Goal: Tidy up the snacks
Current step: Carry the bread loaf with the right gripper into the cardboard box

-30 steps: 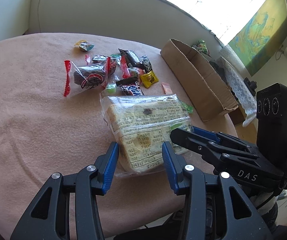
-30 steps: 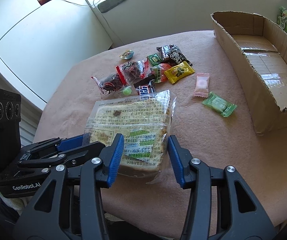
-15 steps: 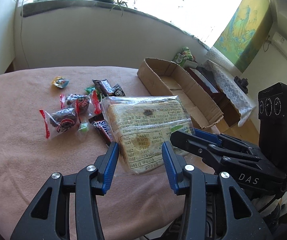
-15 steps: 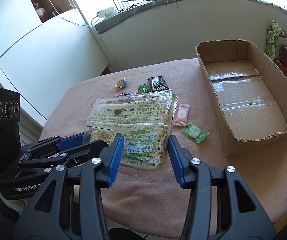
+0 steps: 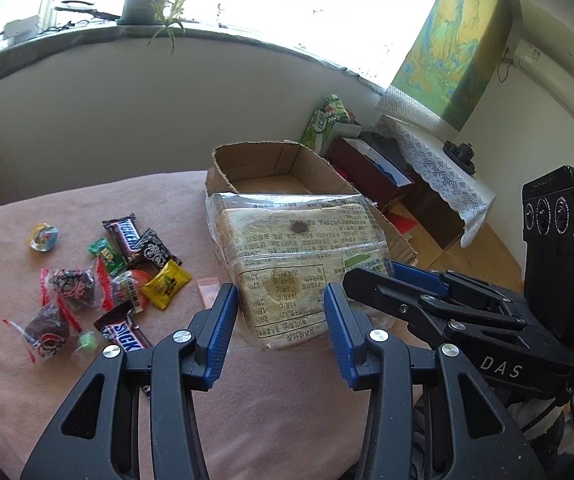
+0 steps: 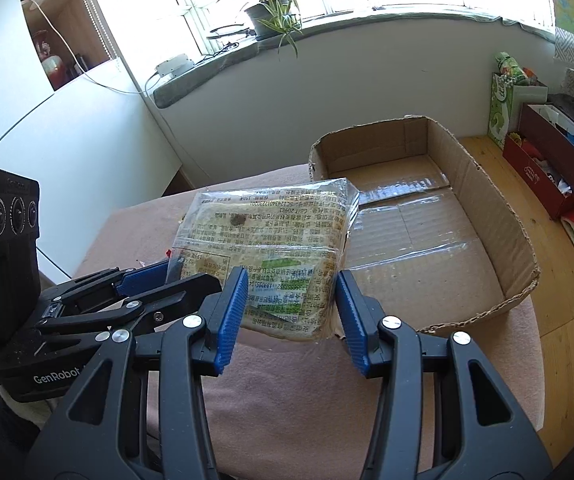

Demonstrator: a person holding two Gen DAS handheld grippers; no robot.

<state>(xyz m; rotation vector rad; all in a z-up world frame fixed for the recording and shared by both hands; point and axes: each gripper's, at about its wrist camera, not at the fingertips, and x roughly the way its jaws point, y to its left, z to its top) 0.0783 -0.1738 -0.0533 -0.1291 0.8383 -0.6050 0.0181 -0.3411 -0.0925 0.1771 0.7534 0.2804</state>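
A clear bag of sliced bread (image 5: pixel 295 256) is held in the air between both grippers. My left gripper (image 5: pixel 281 332) is shut on its near left end, my right gripper (image 6: pixel 289 312) on its near right end (image 6: pixel 271 256). The bag hangs above the pink table cover, at the near left rim of the open cardboard box (image 6: pixel 419 216), which is empty. The box also shows behind the bread in the left wrist view (image 5: pixel 263 168). Small wrapped snacks lie on the table to the left: Snickers bars (image 5: pixel 125 232), a yellow candy (image 5: pixel 167 282), red-wrapped cakes (image 5: pixel 71 284).
The round table with a pink cover (image 5: pixel 67 400) ends close in front. A maroon box (image 6: pixel 555 160) and green packets (image 6: pixel 505 96) stand on the floor to the right. A windowsill with a plant (image 6: pixel 271 12) runs behind.
Both grippers have lifted the bread bag off the table and carried it right, toward the cardboard box. The snack pile has fallen away to the left.
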